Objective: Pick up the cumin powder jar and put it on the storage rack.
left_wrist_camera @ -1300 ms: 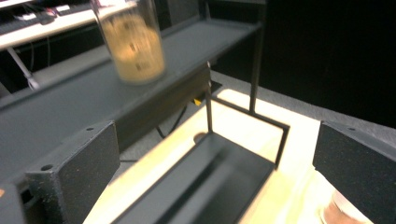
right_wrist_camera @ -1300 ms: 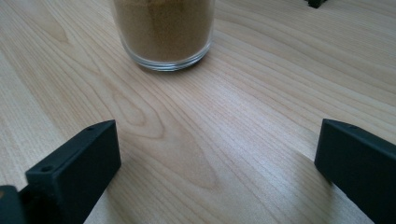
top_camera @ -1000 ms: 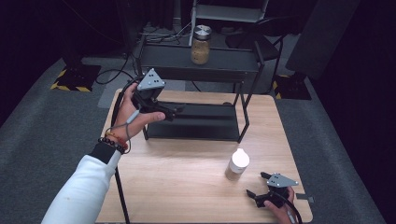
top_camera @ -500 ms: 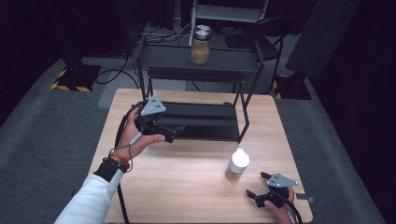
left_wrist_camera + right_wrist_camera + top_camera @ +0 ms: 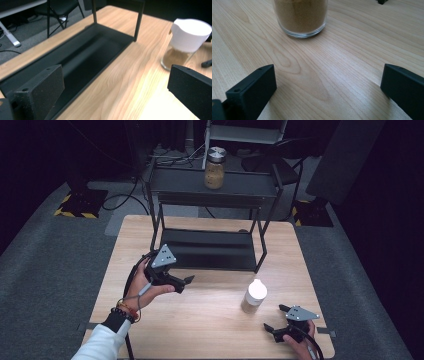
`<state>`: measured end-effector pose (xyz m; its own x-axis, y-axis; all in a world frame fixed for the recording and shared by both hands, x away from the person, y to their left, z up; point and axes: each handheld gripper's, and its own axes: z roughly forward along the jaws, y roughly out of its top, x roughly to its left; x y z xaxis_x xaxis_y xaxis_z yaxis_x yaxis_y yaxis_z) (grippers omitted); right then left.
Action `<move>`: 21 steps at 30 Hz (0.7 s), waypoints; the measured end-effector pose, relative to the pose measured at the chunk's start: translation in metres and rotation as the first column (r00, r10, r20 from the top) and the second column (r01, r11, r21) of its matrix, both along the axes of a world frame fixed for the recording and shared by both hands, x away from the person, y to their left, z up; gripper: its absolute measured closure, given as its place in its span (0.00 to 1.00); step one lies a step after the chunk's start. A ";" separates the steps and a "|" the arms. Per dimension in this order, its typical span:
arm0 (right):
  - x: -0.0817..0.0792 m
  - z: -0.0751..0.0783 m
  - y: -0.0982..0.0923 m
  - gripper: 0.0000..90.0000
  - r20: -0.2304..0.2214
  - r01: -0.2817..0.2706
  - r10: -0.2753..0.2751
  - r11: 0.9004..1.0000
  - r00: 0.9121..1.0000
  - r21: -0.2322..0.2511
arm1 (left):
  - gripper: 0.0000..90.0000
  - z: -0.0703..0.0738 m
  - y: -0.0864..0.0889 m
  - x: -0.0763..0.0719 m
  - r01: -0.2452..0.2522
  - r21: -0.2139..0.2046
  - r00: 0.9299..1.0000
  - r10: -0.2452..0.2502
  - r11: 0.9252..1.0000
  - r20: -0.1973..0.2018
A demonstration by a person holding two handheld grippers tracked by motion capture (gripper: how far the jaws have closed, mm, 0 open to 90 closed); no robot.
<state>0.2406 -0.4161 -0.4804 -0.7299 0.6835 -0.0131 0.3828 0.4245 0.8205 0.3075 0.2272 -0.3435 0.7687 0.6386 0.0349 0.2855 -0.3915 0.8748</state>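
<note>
A small glass jar with a white cap and brown powder inside stands upright on the pale wooden tabletop, right of centre and toward the near edge. The left gripper hovers over the tabletop's left half, just in front of the black metal two-tier rack; its jaws are spread wide and hold nothing, and in the left gripper view they frame the rack's low tray and the jar farther off. The right gripper sits low by the near right corner, near the jar but apart from it — jaws likewise wide apart and empty. On the rack's top shelf stands a second glass jar with a metal lid.
</note>
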 end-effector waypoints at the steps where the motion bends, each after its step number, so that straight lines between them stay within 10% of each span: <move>1: 0.000 0.000 0.000 0.00 0.000 0.000 0.000 1.000 1.000 0.000 | 0.00 -0.004 0.001 0.000 0.003 -0.006 1.000 -0.003 1.000 -0.008; 21: 0.000 0.000 0.000 0.00 0.000 0.000 0.000 1.000 1.000 0.000 | 0.00 -0.072 -0.006 -0.016 0.020 0.036 0.997 -0.018 0.999 -0.069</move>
